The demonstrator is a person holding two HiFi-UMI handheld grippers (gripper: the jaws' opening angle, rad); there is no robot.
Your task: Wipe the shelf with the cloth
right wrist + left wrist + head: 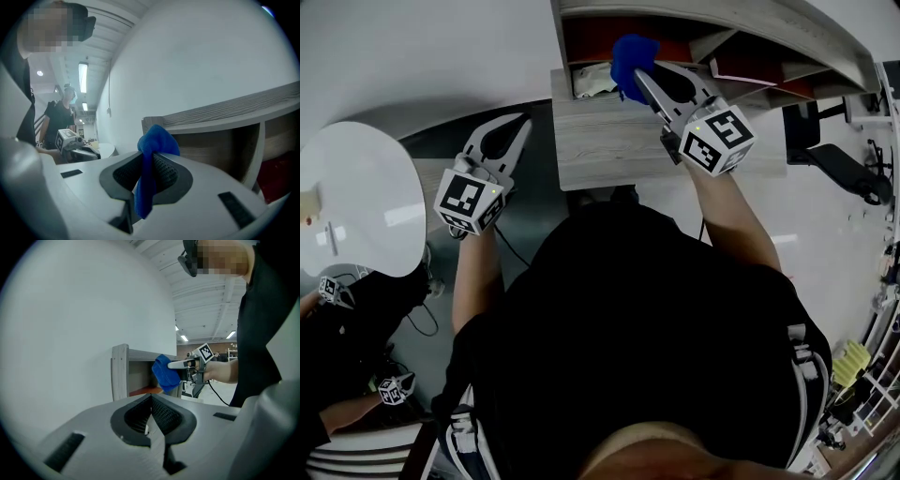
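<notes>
Firmly pinched between the jaws of the right gripper: the blue cloth, bunched into a lump just ahead of the tips, with a tail hanging down through the jaws behind them. Held up at the open front of the wooden shelf, near its left end; hard to tell whether touching a board yet.

Looks soft, light and limp, so no weight to fight and nothing to break. Probably folds and slides easily under pressure, though, and could drag out of a thin pinch when rubbed along rough wood. Best gripped deep, across a thick fold near the middle, as seems the case now, leaving a fat wad ahead of the tips to meet the surface in place of the hard jaws. Calls for a flat, steady press rather than force.

Off to the left of that tool and lower, clear of the shelf: the left gripper, jaws pressed together on nothing, idle.

Further right of the cloth, inside the shelf, a red patch, too dim to name.
</notes>
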